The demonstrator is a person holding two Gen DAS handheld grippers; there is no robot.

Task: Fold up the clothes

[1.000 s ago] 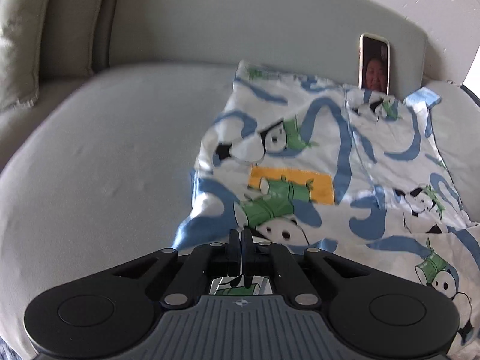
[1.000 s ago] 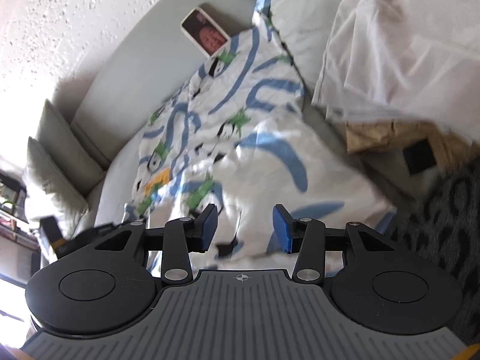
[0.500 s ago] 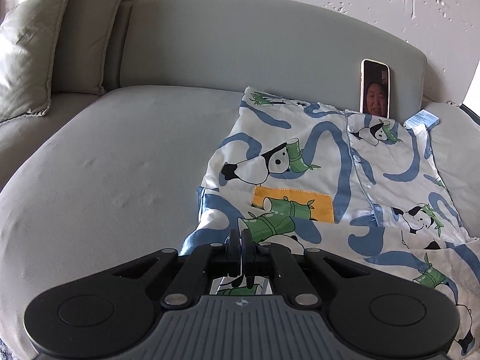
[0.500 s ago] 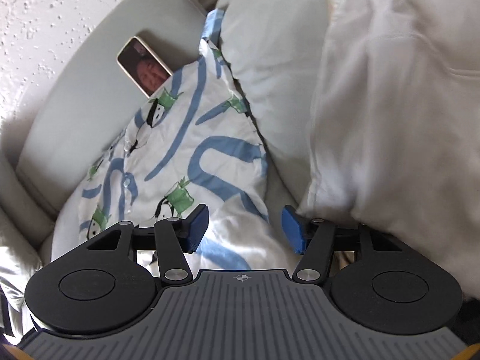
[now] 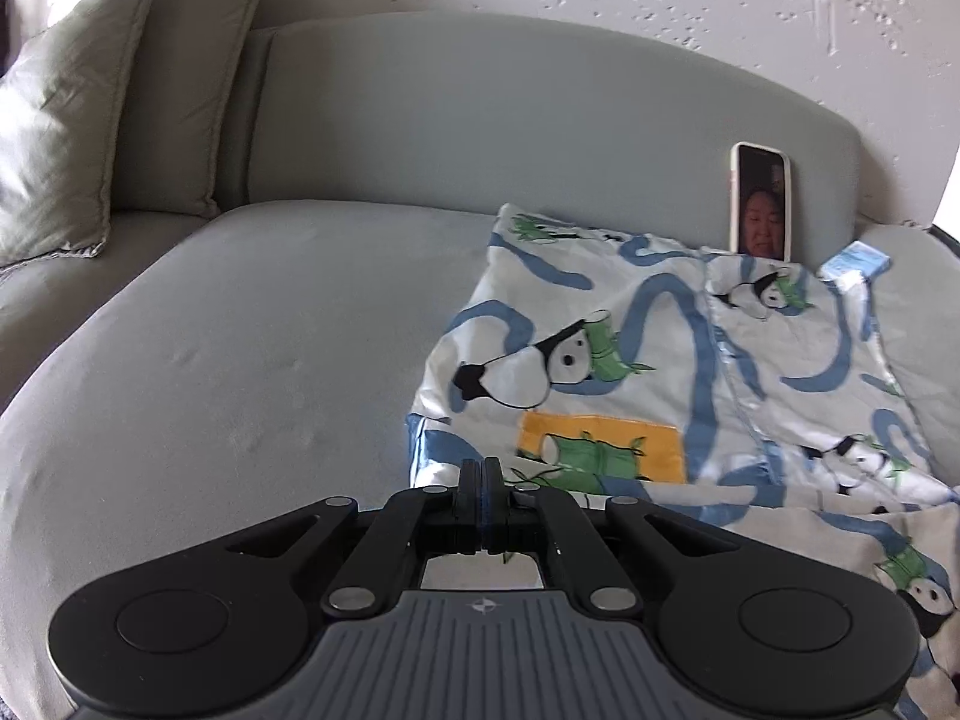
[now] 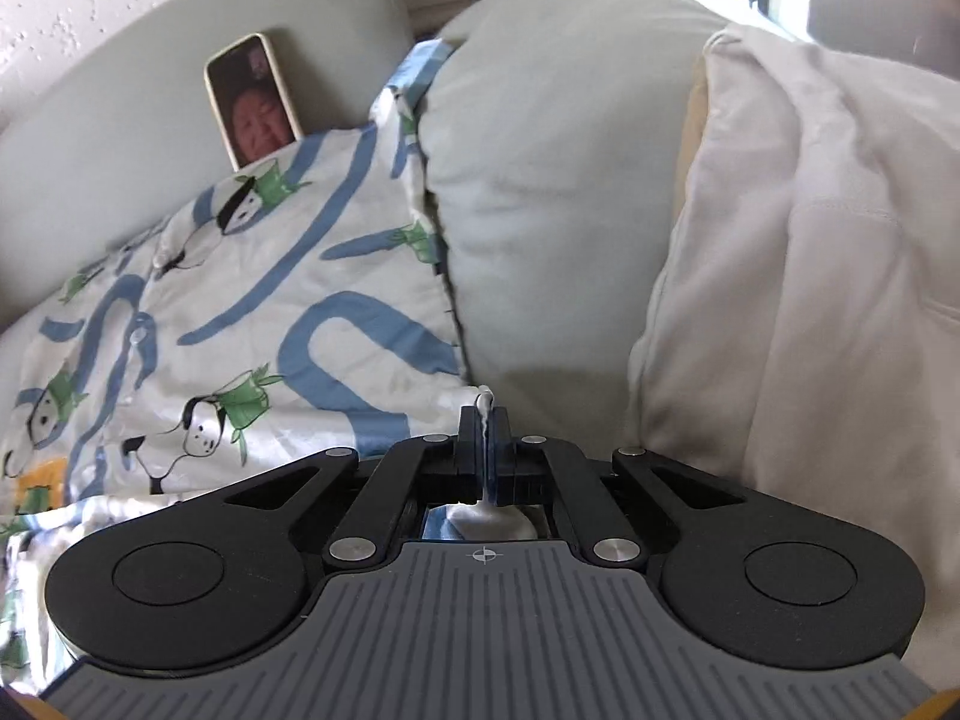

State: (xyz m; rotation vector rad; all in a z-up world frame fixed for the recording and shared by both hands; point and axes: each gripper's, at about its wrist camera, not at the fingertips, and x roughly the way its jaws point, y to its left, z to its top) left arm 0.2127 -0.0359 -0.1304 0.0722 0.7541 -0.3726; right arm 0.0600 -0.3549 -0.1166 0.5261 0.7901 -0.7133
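right gripper (image 6: 483,420): clenched on the near right corner of the panda shirt (image 6: 252,324); a sliver of white cloth shows pinched between the jaws and bunched just behind them.
left gripper (image 5: 480,477): jaws pressed together at the shirt's near left hem; cloth lies right at the tips, but the pinch itself is hard to confirm from this angle.
step in hand: judged to be lifting the near hem with both corners, ready to carry it toward the collar end.
how to do it well: raise both corners together and level, so the hem stays straight; keep a light tension between the two hands, so the middle does not sag or wrinkle.
check first: that the left pinch holds real cloth, since a slipped corner would skew the fold.
panda shirt: spread on the grey sofa seat (image 5: 240,330), front up, buttons running along its length, collar end near the backrest.
right-side cushion (image 6: 558,180): touches the shirt's right edge; lifting straight up avoids dragging cloth under it.
white bedding (image 6: 810,270): piled just beyond that cushion, apart from the shirt.
phone (image 5: 759,201): stands against the backrest, at the shirt's far edge; lay the fold down short of it so it does not topple.
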